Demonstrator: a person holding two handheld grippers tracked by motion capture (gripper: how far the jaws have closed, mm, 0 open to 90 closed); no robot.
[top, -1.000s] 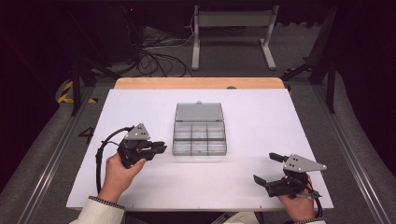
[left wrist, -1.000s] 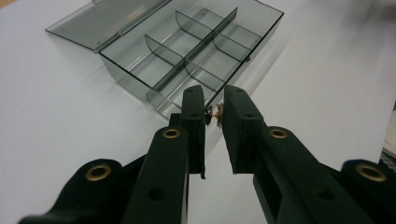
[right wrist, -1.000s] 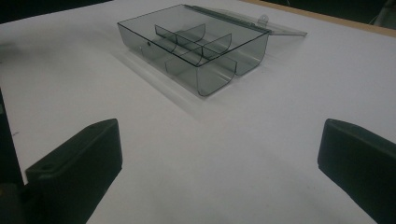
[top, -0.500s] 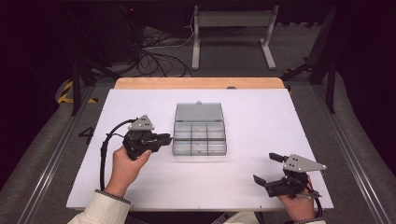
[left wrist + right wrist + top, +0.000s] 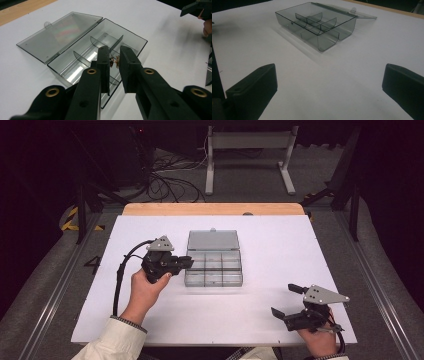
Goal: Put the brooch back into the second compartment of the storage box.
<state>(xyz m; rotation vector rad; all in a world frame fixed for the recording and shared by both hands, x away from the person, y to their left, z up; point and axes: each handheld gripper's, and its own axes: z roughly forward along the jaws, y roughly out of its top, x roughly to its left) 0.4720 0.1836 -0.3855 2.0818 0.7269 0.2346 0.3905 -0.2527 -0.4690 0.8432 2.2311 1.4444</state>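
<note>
Small copper-coloured part (image 5: 114,61) is pinched between the left gripper's (image 5: 114,62) narrowed fingers, held above the open compartment box (image 5: 130,37), seemingly to be dropped into a cell. From the high view, that gripper (image 5: 186,262) hovers at the box's (image 5: 214,281) left edge on the white bench (image 5: 280,245). In the right gripper view, its fingers (image 5: 254,87) gape wide, holding nothing, parked clear of the box (image 5: 337,27).

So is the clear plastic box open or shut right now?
Open: the box has its lid folded flat back on the table, dividers exposed.
</note>
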